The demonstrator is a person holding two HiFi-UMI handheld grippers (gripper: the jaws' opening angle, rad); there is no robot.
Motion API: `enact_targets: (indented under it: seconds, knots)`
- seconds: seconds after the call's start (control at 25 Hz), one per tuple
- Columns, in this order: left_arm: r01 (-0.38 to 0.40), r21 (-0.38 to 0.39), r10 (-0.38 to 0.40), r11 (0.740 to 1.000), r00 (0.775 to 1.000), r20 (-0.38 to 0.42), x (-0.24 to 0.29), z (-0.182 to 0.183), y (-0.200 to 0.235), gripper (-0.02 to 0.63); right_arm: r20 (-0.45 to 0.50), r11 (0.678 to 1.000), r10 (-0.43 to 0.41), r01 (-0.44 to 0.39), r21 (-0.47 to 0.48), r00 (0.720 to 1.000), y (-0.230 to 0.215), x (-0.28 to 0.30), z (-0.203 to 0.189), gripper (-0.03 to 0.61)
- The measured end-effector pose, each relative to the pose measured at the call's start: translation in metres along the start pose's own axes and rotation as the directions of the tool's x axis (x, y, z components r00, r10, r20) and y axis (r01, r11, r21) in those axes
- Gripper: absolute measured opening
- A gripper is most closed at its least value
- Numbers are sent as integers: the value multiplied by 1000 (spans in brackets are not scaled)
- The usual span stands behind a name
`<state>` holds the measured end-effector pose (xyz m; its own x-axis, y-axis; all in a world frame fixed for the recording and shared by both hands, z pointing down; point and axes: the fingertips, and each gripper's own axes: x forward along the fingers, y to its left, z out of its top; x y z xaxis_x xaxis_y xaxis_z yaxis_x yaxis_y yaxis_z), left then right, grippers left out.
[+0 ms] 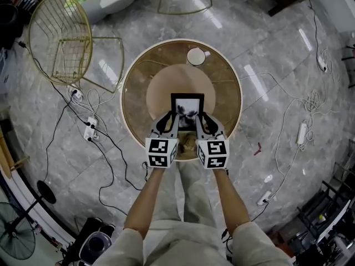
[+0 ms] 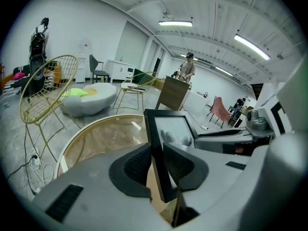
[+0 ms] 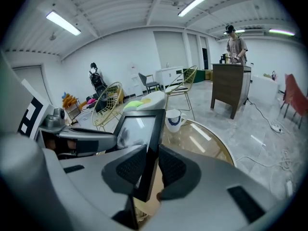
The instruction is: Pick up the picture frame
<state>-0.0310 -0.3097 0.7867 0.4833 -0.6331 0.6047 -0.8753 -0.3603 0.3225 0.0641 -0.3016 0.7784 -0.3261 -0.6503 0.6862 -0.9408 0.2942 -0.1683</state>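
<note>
**Both grippers on the frame, one at each side**

Here we are over the round glass tabletop (image 1: 138,87) with its pale gold rim. The picture frame (image 1: 187,111) sits above the middle of it, black border, light picture inside, its face tipped up toward the person's head. The left gripper (image 1: 170,122) is clamped on the frame's left edge and the right gripper (image 1: 204,122) on its right edge, so the frame hangs between the two, just ahead of the marker cubes.

From the left gripper view, the black frame (image 2: 169,134) edge runs straight down between the two dark ribbed pads, which press on it from both sides. The right gripper view shows the same: the frame (image 3: 139,129) edge is pinched between the pads, with the other gripper reaching in from the far side. Whether the frame's bottom edge touches the glass, I can't make out.

A white mug (image 1: 196,56) stands at the far rim of the tabletop, well apart from the frame. A gold wire chair (image 1: 61,37) stands on the marble floor off to the left. Further back in the room, a person (image 3: 234,44) stands at a dark cabinet (image 3: 231,90).
</note>
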Motion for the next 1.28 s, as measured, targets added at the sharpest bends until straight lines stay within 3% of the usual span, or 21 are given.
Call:
enact_targets:
  seconds: [0.8,1.28]
  knots:
    - [-34,57,24,998,984,174,-59,138,-13,78,191,996,9,8,-84,981,21,-55,139,79]
    - [-57,117,18,992,950,311,-103,222,-40,78,321,988,16,34,-150,947,28,-109,220,78]
